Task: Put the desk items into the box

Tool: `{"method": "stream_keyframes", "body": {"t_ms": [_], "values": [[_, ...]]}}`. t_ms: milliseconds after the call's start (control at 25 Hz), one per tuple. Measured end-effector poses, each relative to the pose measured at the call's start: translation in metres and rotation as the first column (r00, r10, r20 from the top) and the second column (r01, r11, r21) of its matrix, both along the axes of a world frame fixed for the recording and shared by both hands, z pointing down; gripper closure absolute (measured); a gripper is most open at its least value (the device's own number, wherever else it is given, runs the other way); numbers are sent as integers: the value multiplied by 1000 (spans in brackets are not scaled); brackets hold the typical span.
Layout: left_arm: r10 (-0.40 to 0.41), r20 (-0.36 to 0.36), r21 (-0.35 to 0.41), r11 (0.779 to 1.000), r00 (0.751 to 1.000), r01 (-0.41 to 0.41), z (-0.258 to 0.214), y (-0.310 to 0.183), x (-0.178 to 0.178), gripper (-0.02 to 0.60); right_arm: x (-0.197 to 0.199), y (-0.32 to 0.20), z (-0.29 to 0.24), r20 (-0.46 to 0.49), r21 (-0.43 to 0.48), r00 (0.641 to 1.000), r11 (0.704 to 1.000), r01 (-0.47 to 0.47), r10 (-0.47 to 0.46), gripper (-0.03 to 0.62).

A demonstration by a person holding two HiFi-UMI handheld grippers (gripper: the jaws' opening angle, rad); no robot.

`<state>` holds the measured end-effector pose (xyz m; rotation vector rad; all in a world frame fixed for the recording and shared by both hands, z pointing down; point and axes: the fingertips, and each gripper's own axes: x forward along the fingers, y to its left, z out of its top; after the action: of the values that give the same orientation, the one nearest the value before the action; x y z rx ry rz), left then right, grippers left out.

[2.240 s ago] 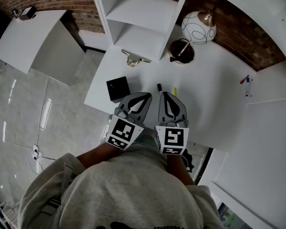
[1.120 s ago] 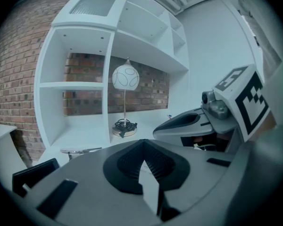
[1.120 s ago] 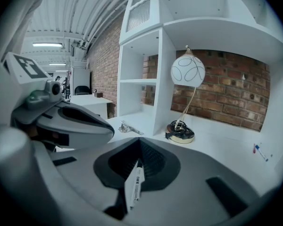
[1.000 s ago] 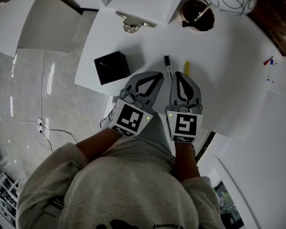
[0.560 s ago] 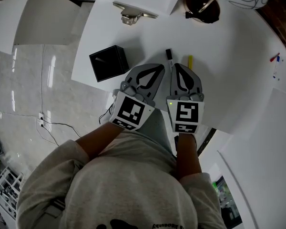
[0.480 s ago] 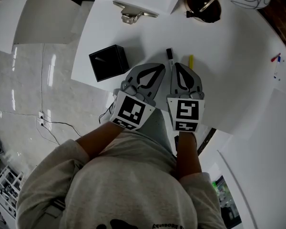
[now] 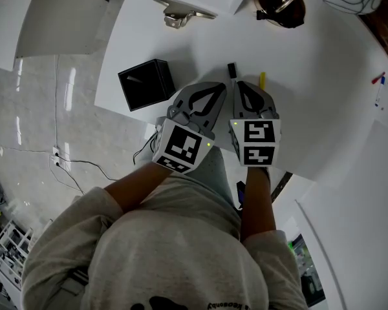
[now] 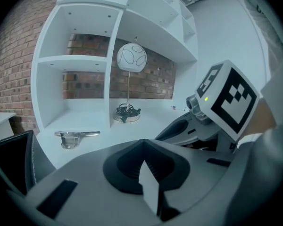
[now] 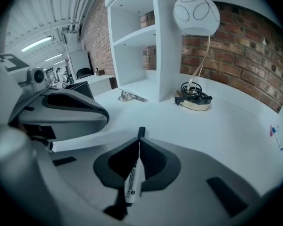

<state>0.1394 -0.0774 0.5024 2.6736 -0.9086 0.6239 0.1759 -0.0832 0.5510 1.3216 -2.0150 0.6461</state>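
The right hand-held gripper (image 9: 138, 142) has its jaws drawn together, empty, and points down at a marker (image 7: 232, 70) on the white worktop (image 7: 323, 102). The marker runs along the line of the jaws. Its black cap pokes out just past the tips, and its white printed barrel shows through the cut-out behind them. Whether the jaws touch it cannot be told. Just to the marker's right lies a slim yellow stick (image 7: 262, 80), almost parallel with it and partly under the same gripper. The left hand-held gripper (image 8: 144, 142) is close alongside, jaws also together and holding nothing. To its left the black box (image 7: 145, 84) stands near the worktop's edge. It is a matt, square-sided cube with an open top. Both grippers are smooth grey plastic, tapering to a blunt point, with ribbed dark recesses. Further back are a shiny metal clip (image 7: 181, 15) and a lamp (image 9: 196, 14) with a white patterned globe on a thin brass stem. A dark cable is coiled on its round base. Behind them stand white shelves (image 9: 141, 46) and a rough red brick wall (image 9: 245, 55).
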Motion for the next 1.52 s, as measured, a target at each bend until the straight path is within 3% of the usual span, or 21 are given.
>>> {"method": "stream_keyframes", "body": {"t_ms": [320, 400, 520, 1080, 1520], "values": [[-5, 11, -30, 1000, 1000, 5, 9, -3, -1, 577, -1, 7, 19, 11, -143, 1000, 990, 11, -9, 570], [-4, 11, -38, 999, 1000, 4, 11, -2, -2, 577, -4, 9, 23, 17, -179, 1000, 983, 27, -24, 498], [-1, 13, -50, 999, 1000, 2, 14, 1, -2, 577, -9, 9, 27, 9, -218, 999, 975, 47, -46, 488], [5, 7, -70, 998, 1000, -5, 16, 3, -6, 577, -11, 5, 39, -46, -292, 998, 956, 28, -43, 488], [13, -14, -92, 996, 1000, -14, 6, 7, -7, 577, -4, 6, 39, -21, -322, 1000, 947, -12, 6, 519]]}}
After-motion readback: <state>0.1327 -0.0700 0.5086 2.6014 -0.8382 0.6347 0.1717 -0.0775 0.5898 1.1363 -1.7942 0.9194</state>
